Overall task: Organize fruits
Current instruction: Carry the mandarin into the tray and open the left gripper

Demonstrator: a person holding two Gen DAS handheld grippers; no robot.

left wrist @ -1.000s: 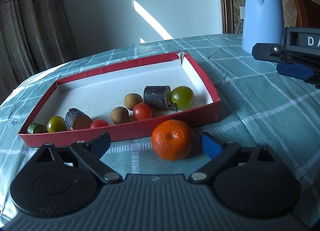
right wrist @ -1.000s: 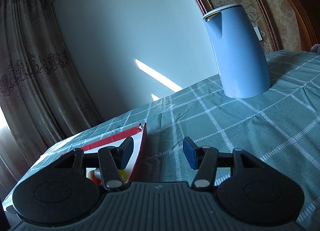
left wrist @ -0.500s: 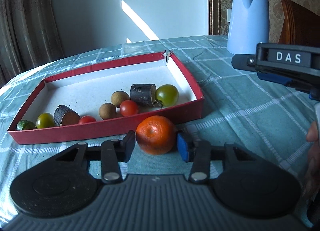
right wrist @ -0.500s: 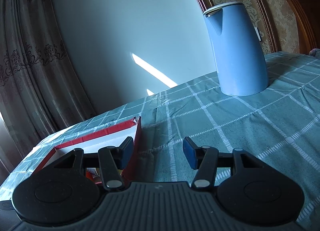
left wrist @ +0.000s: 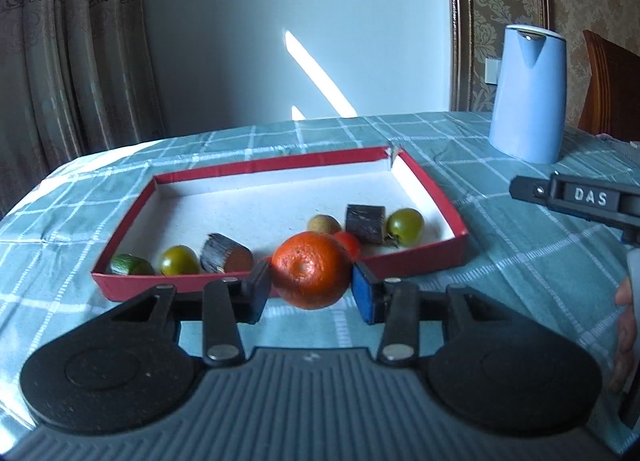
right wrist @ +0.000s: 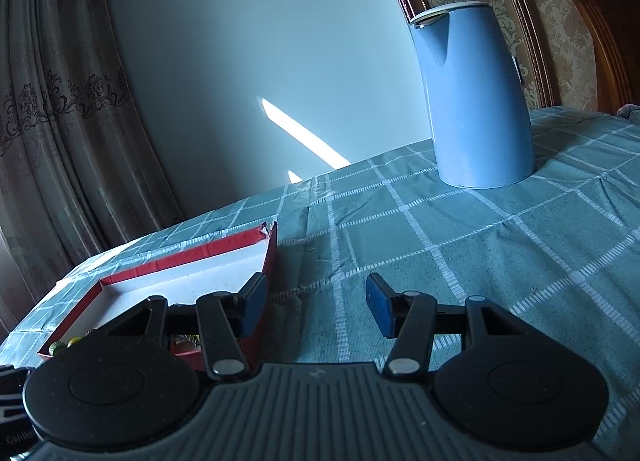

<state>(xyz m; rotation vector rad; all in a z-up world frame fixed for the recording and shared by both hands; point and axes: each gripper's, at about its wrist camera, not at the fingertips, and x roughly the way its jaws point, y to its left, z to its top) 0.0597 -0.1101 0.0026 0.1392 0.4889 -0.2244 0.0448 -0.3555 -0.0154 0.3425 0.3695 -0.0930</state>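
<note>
The checked tabletop (left wrist: pixel 500 261) carries a blue kettle (left wrist: pixel 528 97) at two o'clock and a red tray (left wrist: pixel 416 261) at centre. The left tongs (left wrist: pixel 311 288), having just closed, clench the orange (left wrist: pixel 310 275), lifted at the tray's near wall, six o'clock. The right tongs (right wrist: pixel 316 303) stand released, gripping nothing.

The left wrist camera sat low behind its own left gripper (left wrist: pixel 311 288) and looked across the table at the red tray (left wrist: pixel 424 261), which was near. The right wrist camera sat to the right of the tray (right wrist: pixel 269 257) and looked over the checked cloth (right wrist: pixel 500 261). Both views showed the tray's far corner and the blue kettle (left wrist: pixel 530 95) far off.
</note>
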